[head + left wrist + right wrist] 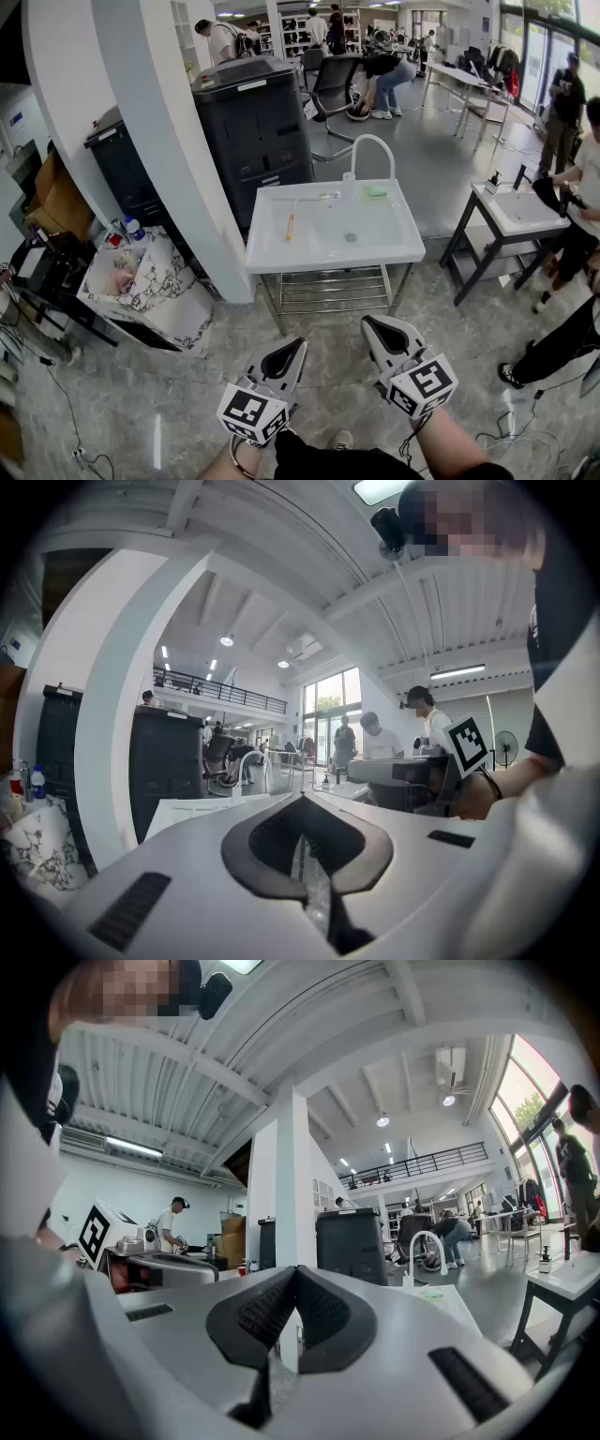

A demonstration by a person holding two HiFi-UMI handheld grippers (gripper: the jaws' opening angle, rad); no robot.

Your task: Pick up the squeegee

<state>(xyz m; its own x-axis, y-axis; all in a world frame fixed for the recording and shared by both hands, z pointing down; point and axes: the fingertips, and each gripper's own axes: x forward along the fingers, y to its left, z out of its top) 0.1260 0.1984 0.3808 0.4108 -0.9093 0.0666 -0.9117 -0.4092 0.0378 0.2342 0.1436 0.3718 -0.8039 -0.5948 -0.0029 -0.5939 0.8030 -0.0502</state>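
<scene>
Your left gripper (292, 349) and right gripper (373, 326) are shut and empty, well short of the sink (328, 265); arriving unopened would likely shove the orange-handled squeegee (290, 226) aside.

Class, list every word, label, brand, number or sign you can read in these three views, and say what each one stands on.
No legible text in any view.
Marker squares on the left hand-held gripper and right hand-held gripper: black-and-white patterns, no letters.
On the dark copier, a white label: too small to read.
On the blue-capped bottle, a label: too small to read.
</scene>
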